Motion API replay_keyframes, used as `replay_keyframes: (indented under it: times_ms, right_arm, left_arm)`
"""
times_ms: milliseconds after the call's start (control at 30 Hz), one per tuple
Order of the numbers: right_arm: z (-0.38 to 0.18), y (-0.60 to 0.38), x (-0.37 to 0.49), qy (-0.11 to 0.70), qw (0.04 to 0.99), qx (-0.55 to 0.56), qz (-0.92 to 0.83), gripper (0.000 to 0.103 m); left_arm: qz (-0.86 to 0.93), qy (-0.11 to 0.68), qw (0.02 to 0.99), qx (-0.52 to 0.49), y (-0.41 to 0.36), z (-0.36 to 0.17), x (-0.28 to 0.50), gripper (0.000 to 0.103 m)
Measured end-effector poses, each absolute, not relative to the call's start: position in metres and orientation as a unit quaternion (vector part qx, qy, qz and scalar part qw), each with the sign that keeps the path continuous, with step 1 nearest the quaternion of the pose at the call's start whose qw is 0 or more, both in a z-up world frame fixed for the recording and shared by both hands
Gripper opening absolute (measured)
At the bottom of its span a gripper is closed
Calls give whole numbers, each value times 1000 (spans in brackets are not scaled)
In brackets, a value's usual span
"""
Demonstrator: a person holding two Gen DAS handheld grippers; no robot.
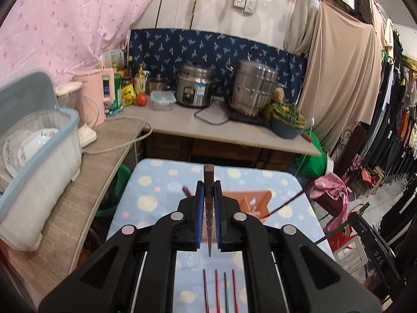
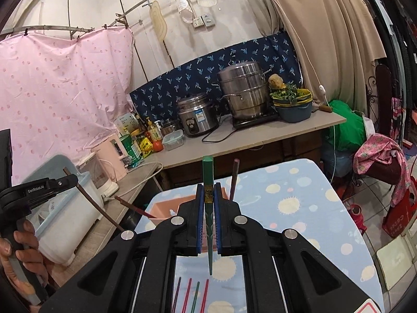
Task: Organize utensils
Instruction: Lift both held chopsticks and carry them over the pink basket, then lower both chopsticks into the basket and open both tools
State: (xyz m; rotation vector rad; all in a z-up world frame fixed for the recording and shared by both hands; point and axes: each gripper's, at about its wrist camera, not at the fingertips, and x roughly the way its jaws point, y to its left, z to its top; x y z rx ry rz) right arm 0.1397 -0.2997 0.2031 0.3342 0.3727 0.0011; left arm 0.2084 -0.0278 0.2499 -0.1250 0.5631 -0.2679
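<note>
Chopsticks, one per tool. The left tool (image 1: 208,190), black plastic with blue ribbed pads, is closed down to the width of a dark brown chopstick (image 1: 208,182), a square-ended, tapering stick with patterned banding that stands upright between the pads, blunt end at 12 o'clock and point at 6 o'clock. The right tool (image 2: 208,191), of the same build, is closed to the same degree on a green chopstick (image 2: 208,172), likewise upright with its flat square end uppermost and its fine tip hanging below the pads.

Beneath both tools lies the surface (image 1: 156,182), covered in a soft pale-blue cloth printed with cream and yellow discs. At 6 o'clock in each view, four more slender chopsticks (image 1: 220,292) lie side by side on this cloth: purple, red, green, red. Ahead of the tools, a salmon-pink rectangular plastic tray (image 2: 163,207) rests on the cloth; a dark reddish chopstick (image 2: 135,208) leans out of it toward 10 o'clock, and another (image 2: 234,180) rises near 12 o'clock.

At 9 o'clock in the right view, the person's left hand (image 2: 24,250) grips the left tool's handle, its brown chopstick slanting.
</note>
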Motion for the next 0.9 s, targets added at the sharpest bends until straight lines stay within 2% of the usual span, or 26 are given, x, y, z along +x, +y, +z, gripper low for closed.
replay_keyframes:
  times_ms: [433,900]
  right_arm:
    - [237,-297,202,140,973,182,17,7]
    - [231,-292,245,136,972,190,14,7]
  left_arm:
    - [-115,218,965,-84,-37,287,254,7]
    - [-105,224,965,-90,-38,263,287,7]
